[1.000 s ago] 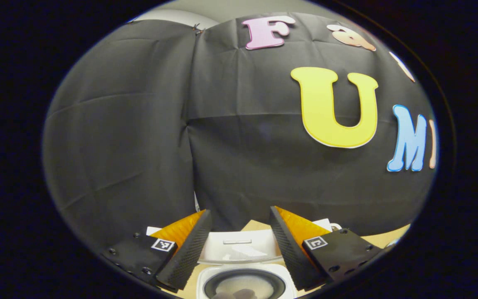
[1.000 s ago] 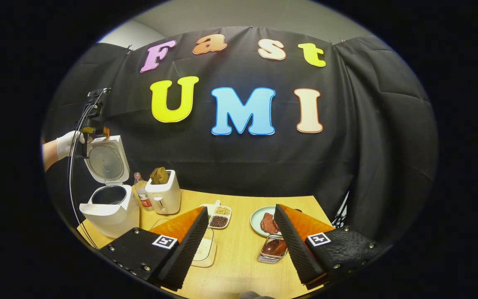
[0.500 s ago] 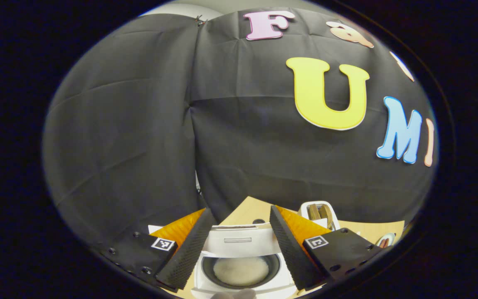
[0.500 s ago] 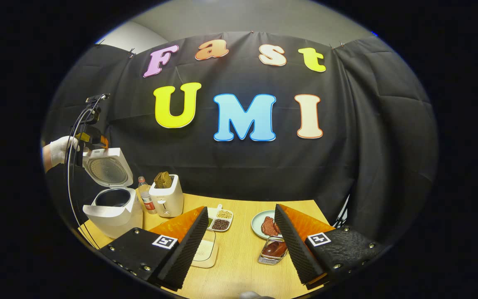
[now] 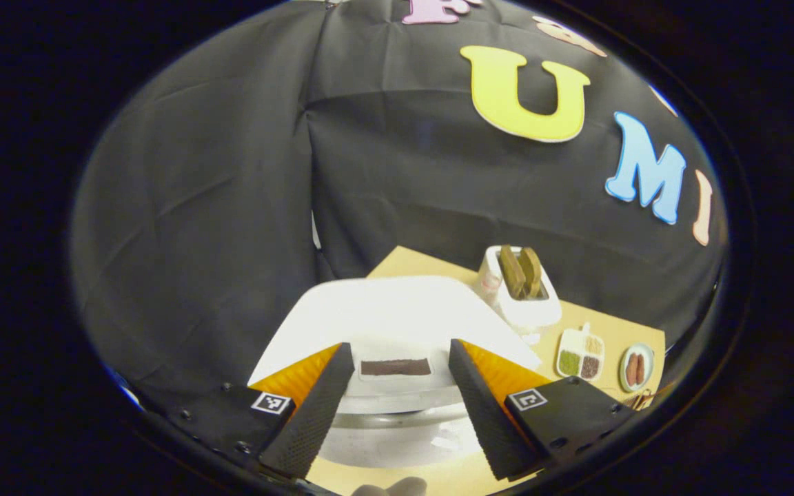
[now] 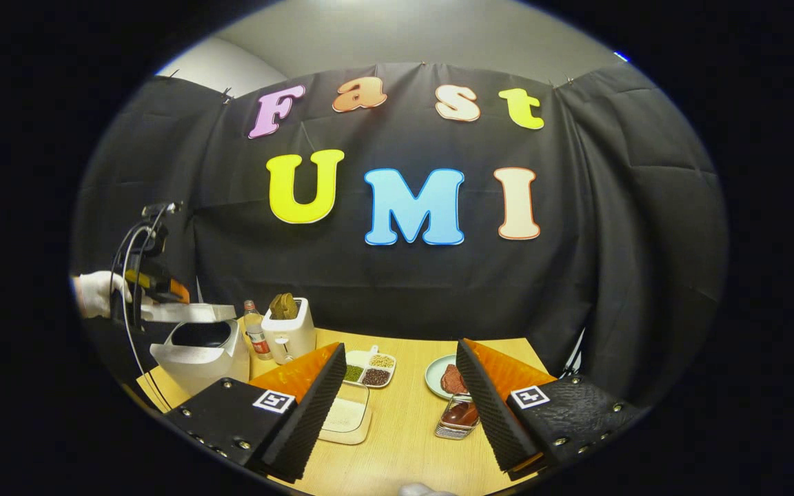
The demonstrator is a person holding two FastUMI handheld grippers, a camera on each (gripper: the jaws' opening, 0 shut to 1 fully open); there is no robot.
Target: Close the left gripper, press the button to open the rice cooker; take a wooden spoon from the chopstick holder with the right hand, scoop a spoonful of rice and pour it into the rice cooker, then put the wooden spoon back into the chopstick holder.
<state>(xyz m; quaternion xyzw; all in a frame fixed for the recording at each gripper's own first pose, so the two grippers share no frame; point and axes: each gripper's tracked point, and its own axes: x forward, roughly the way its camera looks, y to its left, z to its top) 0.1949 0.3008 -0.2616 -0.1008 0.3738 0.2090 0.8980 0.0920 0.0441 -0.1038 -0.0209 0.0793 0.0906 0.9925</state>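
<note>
left hand-held gripper [image 5: 395, 403], fingers apart, has swung the rice cooker lid [image 5: 397, 313] down, nearly shut. right hand-held gripper [image 6: 400, 406] idle, apart, at 6 o'clock over the bench [image 6: 404, 441].

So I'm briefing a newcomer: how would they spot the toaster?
Start at the white rice cooker at the wooden table's far left corner. Past a small bottle beside it stands the toaster: a white box with dark bread sticking out of its top.

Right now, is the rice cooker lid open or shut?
Partly open, nearly down. In the right gripper view the lid lies almost flat above the rice cooker, a dark gap showing under it. The left gripper rests at its raised edge.
</note>
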